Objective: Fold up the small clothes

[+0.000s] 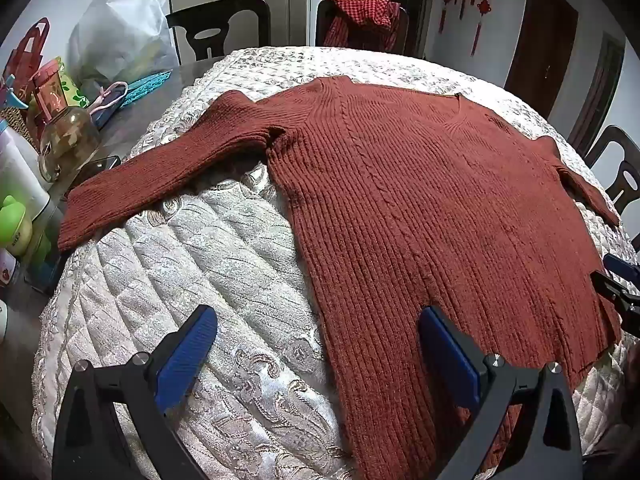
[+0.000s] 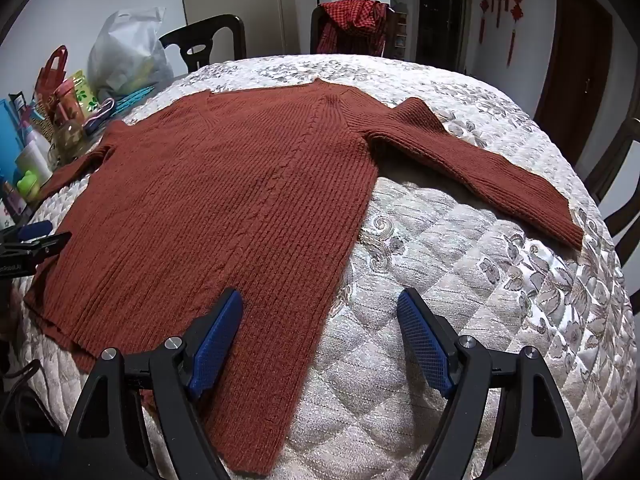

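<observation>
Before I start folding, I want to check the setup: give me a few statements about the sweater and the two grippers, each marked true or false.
1. The rust-red knit sweater lies spread flat on the quilted cover. True.
2. Both sleeves are already folded over the body. False: the left sleeve and the right sleeve each stretch outward.
3. The left gripper is open. True.
4. The right gripper is clamped on the hem. False: it is open and holds nothing.
5. A red checked garment hangs over a chair beyond the table. True.
</observation>
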The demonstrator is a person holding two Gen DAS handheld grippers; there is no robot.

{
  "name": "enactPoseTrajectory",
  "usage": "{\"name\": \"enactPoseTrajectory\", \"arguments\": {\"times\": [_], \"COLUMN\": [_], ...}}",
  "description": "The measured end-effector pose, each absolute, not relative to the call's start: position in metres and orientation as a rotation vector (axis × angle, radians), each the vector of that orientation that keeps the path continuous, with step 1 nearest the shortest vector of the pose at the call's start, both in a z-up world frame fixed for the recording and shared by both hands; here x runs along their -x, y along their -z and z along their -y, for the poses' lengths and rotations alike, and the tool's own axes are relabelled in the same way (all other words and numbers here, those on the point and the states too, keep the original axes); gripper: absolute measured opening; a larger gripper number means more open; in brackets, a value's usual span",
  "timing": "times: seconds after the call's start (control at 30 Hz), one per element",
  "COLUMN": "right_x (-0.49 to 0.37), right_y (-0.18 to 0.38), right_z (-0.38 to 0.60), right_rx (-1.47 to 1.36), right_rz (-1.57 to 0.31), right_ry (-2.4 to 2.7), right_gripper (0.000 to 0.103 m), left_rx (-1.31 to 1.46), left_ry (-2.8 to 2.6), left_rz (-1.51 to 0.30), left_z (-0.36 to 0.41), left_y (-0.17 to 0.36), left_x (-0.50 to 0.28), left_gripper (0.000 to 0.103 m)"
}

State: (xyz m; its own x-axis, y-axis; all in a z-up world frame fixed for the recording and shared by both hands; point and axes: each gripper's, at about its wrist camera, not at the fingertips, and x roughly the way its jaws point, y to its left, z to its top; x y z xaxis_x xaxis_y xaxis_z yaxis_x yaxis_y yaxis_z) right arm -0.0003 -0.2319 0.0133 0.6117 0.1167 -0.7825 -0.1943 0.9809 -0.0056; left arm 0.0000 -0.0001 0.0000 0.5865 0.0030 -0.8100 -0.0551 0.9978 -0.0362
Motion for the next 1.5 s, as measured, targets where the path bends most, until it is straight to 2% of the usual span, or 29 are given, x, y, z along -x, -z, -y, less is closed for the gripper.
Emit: {"name": "enactPoseTrajectory", "arguments": {"times": [1.5], "right_x": [-0.0002], "right_y": [-0.0134], "right_z": [0.2313], "right_rx": [0.097], "right_rz": [-0.898], "right_ry": [-0.177], "right_gripper": [0.080], "left_rx": [0.058], "left_ry": [-0.040], "left_rz": [-0.928], "left_z": [0.0022], "left_y": [-0.0029], "left_x": [0.0004], "left_gripper": [0.103]}}
